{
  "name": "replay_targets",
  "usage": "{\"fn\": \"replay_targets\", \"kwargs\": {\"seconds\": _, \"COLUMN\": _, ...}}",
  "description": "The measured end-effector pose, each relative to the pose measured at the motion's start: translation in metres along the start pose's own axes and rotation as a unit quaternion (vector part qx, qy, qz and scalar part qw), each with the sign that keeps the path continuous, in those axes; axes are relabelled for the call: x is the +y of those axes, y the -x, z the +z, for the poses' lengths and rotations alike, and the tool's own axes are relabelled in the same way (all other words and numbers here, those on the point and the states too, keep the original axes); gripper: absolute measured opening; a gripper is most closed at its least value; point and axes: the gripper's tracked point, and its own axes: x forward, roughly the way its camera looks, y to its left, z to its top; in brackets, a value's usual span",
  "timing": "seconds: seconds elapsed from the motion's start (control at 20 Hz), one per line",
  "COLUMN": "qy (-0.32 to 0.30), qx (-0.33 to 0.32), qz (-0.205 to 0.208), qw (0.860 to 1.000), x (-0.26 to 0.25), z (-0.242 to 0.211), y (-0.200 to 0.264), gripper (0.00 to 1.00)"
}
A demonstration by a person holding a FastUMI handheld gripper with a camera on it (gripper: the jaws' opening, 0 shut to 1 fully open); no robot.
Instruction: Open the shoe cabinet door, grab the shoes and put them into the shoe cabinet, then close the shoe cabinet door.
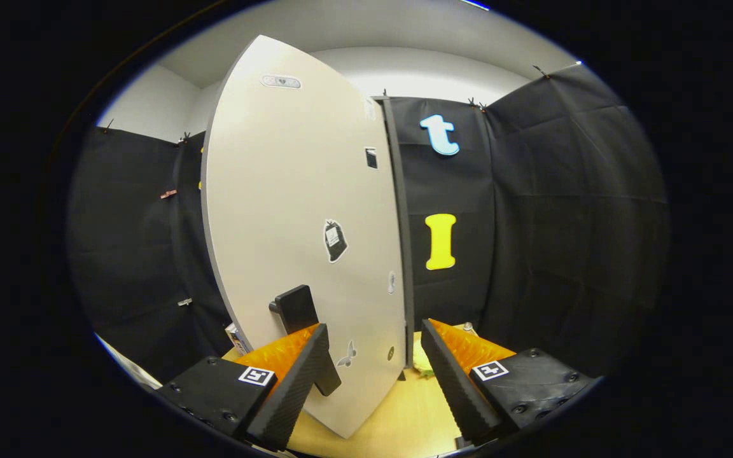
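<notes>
The shoe cabinet's pale door [290, 210] stands upright close ahead of me, with small stickers on its face. Its black handle [296, 308] sits low on the door, just beyond my left fingertip [315, 346] and partly hidden by it. A dark narrow edge [399, 222] runs down the door's right side. My gripper [374, 326] is open, with the door's lower face between and beyond the fingers and nothing held. A small greenish thing [424, 369] shows low by the door's right edge; I cannot tell what it is.
A light wooden surface [398, 413] lies under the fingers and the door's bottom edge. Black cloth walls [564, 222] close in the booth to the right and left. A small metal knob [467, 327] pokes up behind the right finger.
</notes>
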Motion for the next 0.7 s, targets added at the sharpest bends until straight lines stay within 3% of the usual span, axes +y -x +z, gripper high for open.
{"fn": "replay_targets", "kwargs": {"seconds": 0.3, "qy": 0.009, "qx": -0.009, "qz": 0.033, "qw": 0.999, "x": 0.049, "z": 0.0, "y": -0.022, "gripper": 0.97}}
{"fn": "replay_targets", "kwargs": {"seconds": 0.7, "qy": 0.015, "qx": -0.006, "qz": 0.034, "qw": 0.999, "x": 0.066, "z": -0.005, "y": -0.027, "gripper": 0.97}}
